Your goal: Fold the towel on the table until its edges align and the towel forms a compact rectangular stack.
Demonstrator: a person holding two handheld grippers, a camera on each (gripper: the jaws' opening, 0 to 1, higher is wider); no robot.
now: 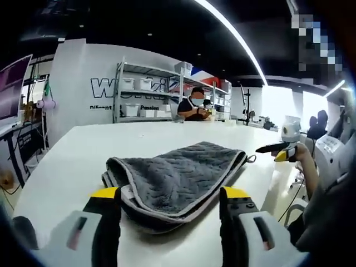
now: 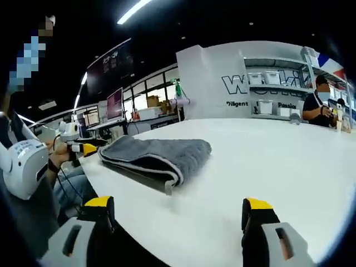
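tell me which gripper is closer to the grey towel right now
Left. The left gripper has its jaws open on either side of the grey towel's near edge. The right gripper hangs open off to the side, with bare table between it and the towel.

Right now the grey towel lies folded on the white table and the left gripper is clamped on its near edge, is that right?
Not quite. The towel does lie folded on the table, but the left gripper is open, its jaws apart on either side of the near edge, gripping nothing. The left gripper view shows it.
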